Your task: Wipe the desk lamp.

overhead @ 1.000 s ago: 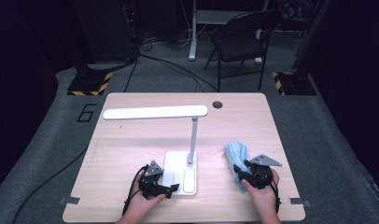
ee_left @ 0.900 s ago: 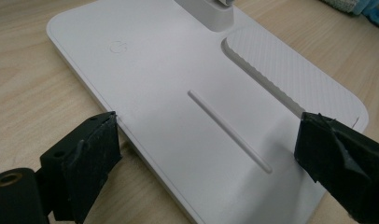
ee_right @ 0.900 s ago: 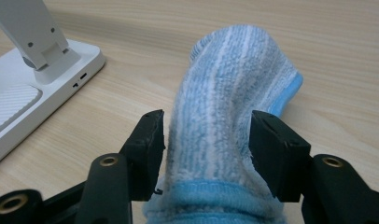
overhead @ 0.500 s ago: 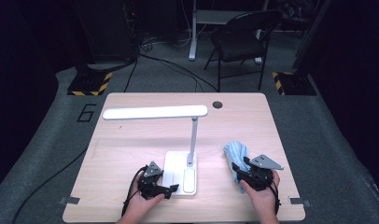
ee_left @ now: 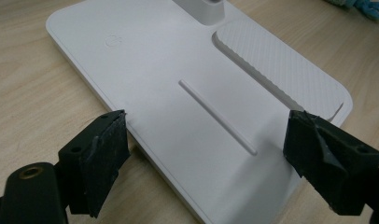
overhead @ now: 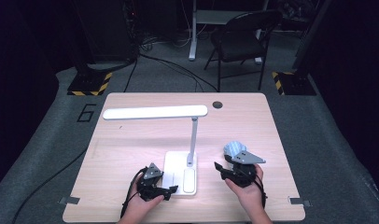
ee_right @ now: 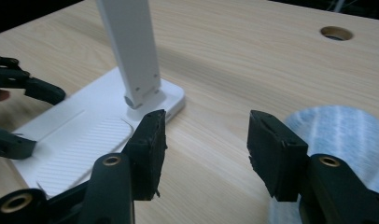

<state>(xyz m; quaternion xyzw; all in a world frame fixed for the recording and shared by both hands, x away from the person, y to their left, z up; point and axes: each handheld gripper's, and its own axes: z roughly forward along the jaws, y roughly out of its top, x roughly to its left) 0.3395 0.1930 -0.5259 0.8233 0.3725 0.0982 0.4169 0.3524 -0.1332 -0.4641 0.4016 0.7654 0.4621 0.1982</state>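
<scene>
A pale wooden bench (overhead: 131,154) stands on grey carpet in a dark room, with a folding chair (overhead: 243,39) behind it and a white desk lamp (overhead: 193,135) upright near its front edge. The left claw (overhead: 170,191) sits at the front left corner of the lamp's flat base (ee_left: 187,93), its jaws spread on either side of that corner and just now closing a little, the pads not seen pressing on it. The right claw (overhead: 220,169) hovers spread and empty right of the base, jaws having just narrowed, beside a light blue cloth (overhead: 234,148) lying on the bench.
</scene>
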